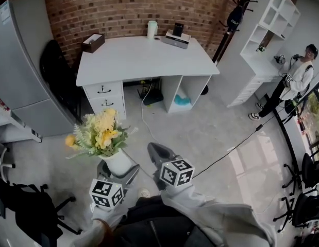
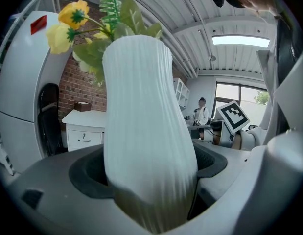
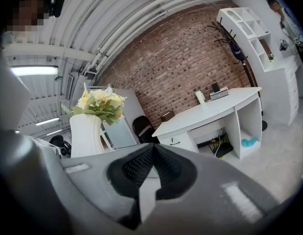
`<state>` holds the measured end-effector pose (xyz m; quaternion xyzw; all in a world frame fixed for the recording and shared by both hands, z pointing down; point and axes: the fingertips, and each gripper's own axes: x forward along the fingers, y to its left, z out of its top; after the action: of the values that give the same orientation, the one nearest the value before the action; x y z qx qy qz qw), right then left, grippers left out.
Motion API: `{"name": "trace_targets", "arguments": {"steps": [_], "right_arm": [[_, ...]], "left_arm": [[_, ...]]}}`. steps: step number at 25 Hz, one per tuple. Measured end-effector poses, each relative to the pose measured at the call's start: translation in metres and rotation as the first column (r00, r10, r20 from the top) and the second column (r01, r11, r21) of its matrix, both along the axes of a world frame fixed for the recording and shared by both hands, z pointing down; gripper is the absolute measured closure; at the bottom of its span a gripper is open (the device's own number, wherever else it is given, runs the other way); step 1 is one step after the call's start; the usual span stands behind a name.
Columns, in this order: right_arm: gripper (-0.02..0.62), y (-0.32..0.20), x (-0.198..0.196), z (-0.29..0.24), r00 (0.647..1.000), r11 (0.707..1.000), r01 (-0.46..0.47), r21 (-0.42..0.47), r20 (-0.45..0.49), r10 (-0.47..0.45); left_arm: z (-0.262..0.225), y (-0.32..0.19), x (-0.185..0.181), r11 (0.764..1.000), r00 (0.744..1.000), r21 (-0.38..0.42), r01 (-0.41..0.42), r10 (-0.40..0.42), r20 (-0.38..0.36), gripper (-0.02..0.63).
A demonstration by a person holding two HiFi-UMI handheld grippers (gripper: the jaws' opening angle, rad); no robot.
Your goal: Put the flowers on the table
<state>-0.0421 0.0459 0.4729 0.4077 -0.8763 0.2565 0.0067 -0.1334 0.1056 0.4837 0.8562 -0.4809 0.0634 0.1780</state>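
View from above of a person standing on a grey concrete floor [image 1: 211, 133] in a room with a red brick wall [image 1: 123, 4], holding a two-jaw tool in each hand. The left gripper [image 1: 118, 173] has its jaws spread wide and clamped round the lower body of a tall white ribbed vase [image 2: 141, 121], with the dark pads pressed against its sides. The vase carries a bunch of yellow and cream flowers with green leaves [image 1: 100, 133] and is held in the air in front of the person, above the floor. The right gripper [image 1: 155, 151], just beside the vase on its right, has its jaws closed together with nothing between them. The long white desk with drawers [image 1: 144, 55] stands against the brick wall, well apart from the vase. On its top are a small brown box [image 1: 93, 42] at the left end, a pale upright cylinder [image 1: 152, 29] and a dark device on a flat grey base [image 1: 177, 35] near the back edge. A black office chair [image 1: 56, 68] sits to the left of the desk, beside a tall grey cabinet [image 1: 25, 71]. At the far right, a person in a light top [image 1: 298, 81] stands by a white shelf unit [image 1: 267, 19].
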Motion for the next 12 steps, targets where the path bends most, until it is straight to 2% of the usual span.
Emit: {"name": "trace_targets", "arguments": {"steps": [3, 6, 12], "right_arm": [[0.597, -0.014, 0.005, 0.002, 1.0, 1.0, 0.006, -0.009, 0.014, -0.005], [0.597, -0.028, 0.013, -0.004, 1.0, 1.0, -0.003, 0.01, 0.026, 0.003], [0.597, -0.039, 0.021, 0.009, 0.999, 0.999, -0.036, -0.022, 0.029, 0.037]], "left_arm": [[0.006, -0.017, 0.003, 1.0, 1.0, -0.02, 0.005, -0.005, 0.008, 0.132], [0.0, -0.035, 0.009, 1.0, 1.0, -0.004, 0.002, -0.002, 0.027, 0.132], [-0.001, -0.055, 0.012, 1.0, 1.0, -0.005, -0.012, 0.012, 0.026, 0.132]]}}
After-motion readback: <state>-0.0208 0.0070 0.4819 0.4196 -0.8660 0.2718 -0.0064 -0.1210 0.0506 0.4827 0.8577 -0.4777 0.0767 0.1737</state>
